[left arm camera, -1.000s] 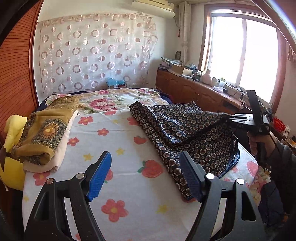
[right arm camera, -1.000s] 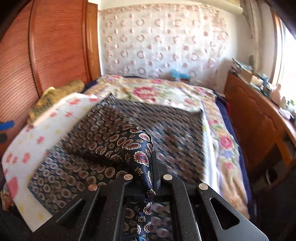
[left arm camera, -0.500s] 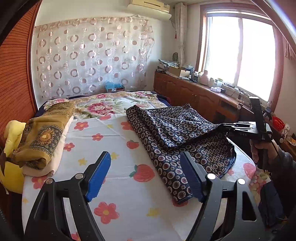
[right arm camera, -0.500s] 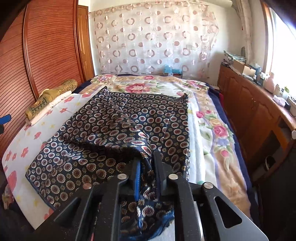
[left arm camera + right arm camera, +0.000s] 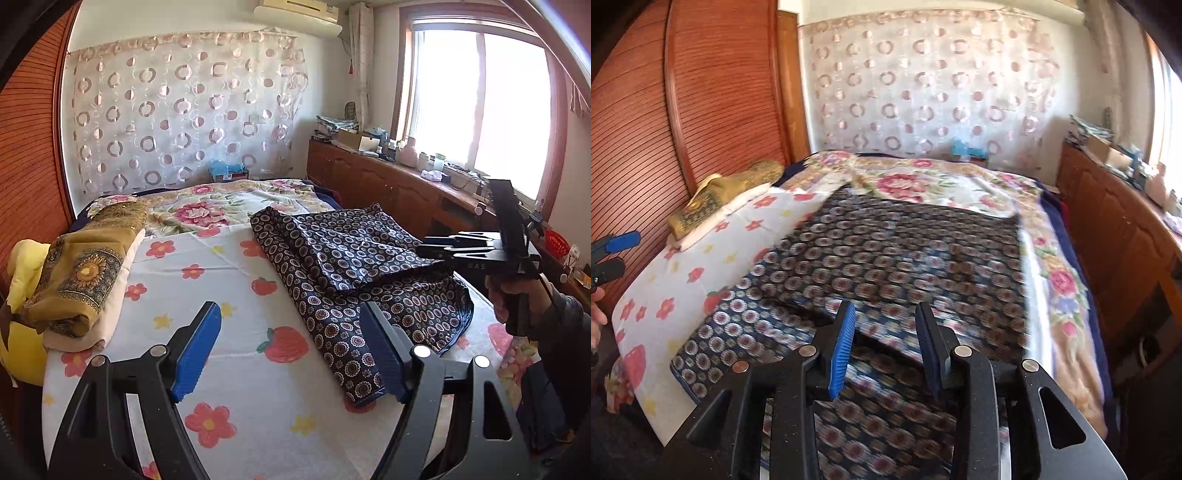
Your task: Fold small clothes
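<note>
So the dark patterned cloth (image 5: pixel 354 266) is laid folded over on the flowery sheet (image 5: pixel 207 280) on the bed, the right gripper (image 5: pixel 886 343) has just been opened with nothing pinched, and the left gripper (image 5: pixel 291 347) is held wide open over bare sheet.

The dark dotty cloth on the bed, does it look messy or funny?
A bit. The dark patterned cloth lies crooked across the strawberry sheet, one layer folded unevenly over another, its near corner at the bed's edge. No tears or spills show.
</note>
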`<control>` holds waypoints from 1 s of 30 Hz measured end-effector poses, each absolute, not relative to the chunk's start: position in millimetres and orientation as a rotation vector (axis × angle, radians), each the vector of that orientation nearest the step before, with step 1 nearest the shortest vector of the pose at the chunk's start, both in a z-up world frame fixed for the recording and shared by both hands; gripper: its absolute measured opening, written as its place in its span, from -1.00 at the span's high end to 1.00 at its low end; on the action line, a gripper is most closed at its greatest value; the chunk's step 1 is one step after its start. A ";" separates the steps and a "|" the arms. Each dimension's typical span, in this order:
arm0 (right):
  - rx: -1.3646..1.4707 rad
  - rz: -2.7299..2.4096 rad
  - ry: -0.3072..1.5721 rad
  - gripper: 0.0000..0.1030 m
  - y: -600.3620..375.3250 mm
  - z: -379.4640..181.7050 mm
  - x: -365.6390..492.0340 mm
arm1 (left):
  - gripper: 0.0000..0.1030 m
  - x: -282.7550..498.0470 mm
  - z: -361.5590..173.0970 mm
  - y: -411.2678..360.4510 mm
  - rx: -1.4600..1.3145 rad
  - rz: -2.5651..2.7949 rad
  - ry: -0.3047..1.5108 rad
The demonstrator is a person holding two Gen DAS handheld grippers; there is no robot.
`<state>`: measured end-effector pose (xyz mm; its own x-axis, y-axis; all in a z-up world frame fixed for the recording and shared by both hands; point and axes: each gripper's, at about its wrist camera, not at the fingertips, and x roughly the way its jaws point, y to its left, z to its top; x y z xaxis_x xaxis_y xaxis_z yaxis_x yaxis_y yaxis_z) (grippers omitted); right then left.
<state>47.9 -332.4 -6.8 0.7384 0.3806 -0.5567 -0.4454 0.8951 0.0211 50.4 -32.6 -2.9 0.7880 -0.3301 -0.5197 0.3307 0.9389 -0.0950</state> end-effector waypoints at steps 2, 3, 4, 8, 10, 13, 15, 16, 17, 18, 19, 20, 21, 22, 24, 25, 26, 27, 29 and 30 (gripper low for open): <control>-0.138 0.494 0.602 0.31 -315.8 -8.8 54.4 | -0.52 51.1 -3.6 -33.2 0.000 -0.357 0.562; -0.149 0.513 0.611 0.30 -308.7 -10.7 59.3 | -0.52 51.2 -4.5 -33.5 0.000 -0.357 0.564; -0.165 0.531 0.619 0.30 -299.7 -12.0 63.5 | -0.52 51.4 -5.7 -33.5 -0.001 -0.358 0.567; -0.244 0.597 0.647 0.28 -262.3 -18.1 79.4 | -0.52 52.3 -9.6 -32.8 -0.004 -0.358 0.574; -0.263 0.634 0.669 0.27 -248.6 -20.4 85.0 | -0.52 51.2 -11.1 -32.5 -0.009 -0.359 0.576; -0.296 0.668 0.706 0.26 -230.8 -28.7 101.4 | -0.52 50.7 -14.0 -31.1 -0.013 -0.360 0.581; -0.322 0.668 0.735 0.26 -219.1 -36.3 114.9 | -0.52 50.5 -15.6 -30.5 -0.018 -0.361 0.585; -0.337 0.659 0.748 0.26 -215.3 -39.9 120.0 | -0.52 50.5 -16.6 -29.9 -0.021 -0.362 0.587; -0.355 0.645 0.763 0.26 -209.7 -43.6 124.4 | -0.52 51.1 -16.9 -29.7 -0.023 -0.363 0.590; -0.373 0.627 0.776 0.26 -208.4 -46.9 129.0 | -0.52 50.7 -17.8 -29.0 -0.024 -0.363 0.592; -0.380 0.621 0.770 0.26 -207.9 -47.5 131.6 | -0.52 50.2 -18.1 -28.8 -0.025 -0.364 0.593; -0.379 0.625 0.766 0.26 -209.4 -47.3 134.0 | -0.52 49.4 -18.6 -29.1 -0.026 -0.364 0.594; -0.376 0.629 0.769 0.31 -210.0 -47.6 136.8 | -0.52 49.3 -19.1 -29.1 -0.028 -0.365 0.595; -0.373 0.631 0.761 0.64 -210.3 -48.3 139.2 | -0.52 49.0 -20.1 -29.3 -0.030 -0.367 0.596; -0.371 0.628 0.752 0.88 -213.5 -48.8 145.2 | -0.52 48.4 -23.5 -30.7 -0.033 -0.371 0.602; -0.368 0.629 0.748 0.92 -216.3 -47.7 147.1 | -0.52 48.7 -25.1 -31.6 -0.035 -0.374 0.606; -0.368 0.616 0.728 0.93 -221.9 -44.4 150.0 | -0.52 49.0 -27.0 -33.8 -0.036 -0.378 0.612; -0.371 0.599 0.708 0.93 -227.4 -40.8 151.0 | -0.52 48.9 -28.6 -34.9 -0.034 -0.381 0.616; -0.365 0.568 0.674 0.94 -240.4 -30.3 151.7 | -0.52 48.5 -31.1 -37.5 -0.030 -0.384 0.623; -0.365 0.552 0.665 0.94 -247.7 -24.6 157.1 | -0.52 48.2 -32.0 -38.4 -0.030 -0.387 0.626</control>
